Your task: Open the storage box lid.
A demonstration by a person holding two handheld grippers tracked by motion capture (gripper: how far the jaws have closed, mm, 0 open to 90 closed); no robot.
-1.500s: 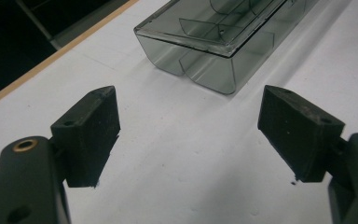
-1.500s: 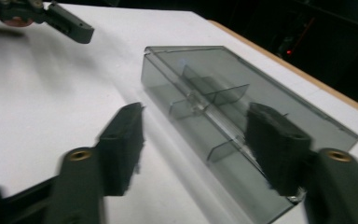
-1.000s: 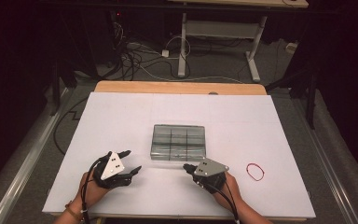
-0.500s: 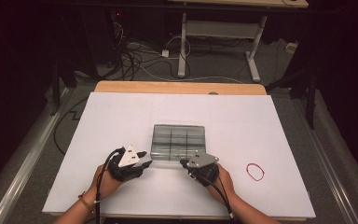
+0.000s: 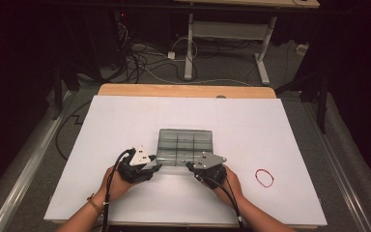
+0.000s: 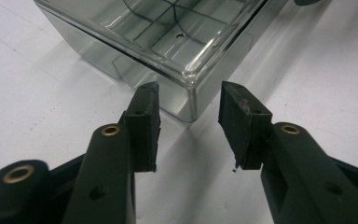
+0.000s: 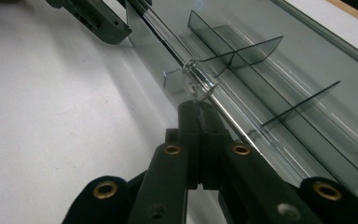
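Observation:
A smoky clear compartment box (image 5: 186, 145) lies with its lid down in the middle of the white table (image 5: 125, 125). My left gripper (image 5: 155, 167) is at its front left corner. In the left gripper view the jaws (image 6: 189, 91) have just been closing and stand open, with the box's corner (image 6: 191, 100) between the pads and touching neither. My right gripper (image 5: 189, 166) is at the box's front edge. Its jaws (image 7: 198, 109) are shut, with the tips right under the small round clear tab (image 7: 198, 84) on the lid's edge. I cannot tell whether they touch it.
A red rubber band (image 5: 264, 177) lies on the table right of my right hand. Inside the box (image 7: 270, 70) thin dividers form several empty compartments. A wooden strip (image 5: 183, 90) borders the table's far edge. Cables (image 5: 145, 58) and a desk frame (image 5: 222, 34) are on the floor beyond.
My left gripper has moved right, up to the box's front left corner, and its jaws have narrowed. The right gripper has barely shifted along the box's front edge.

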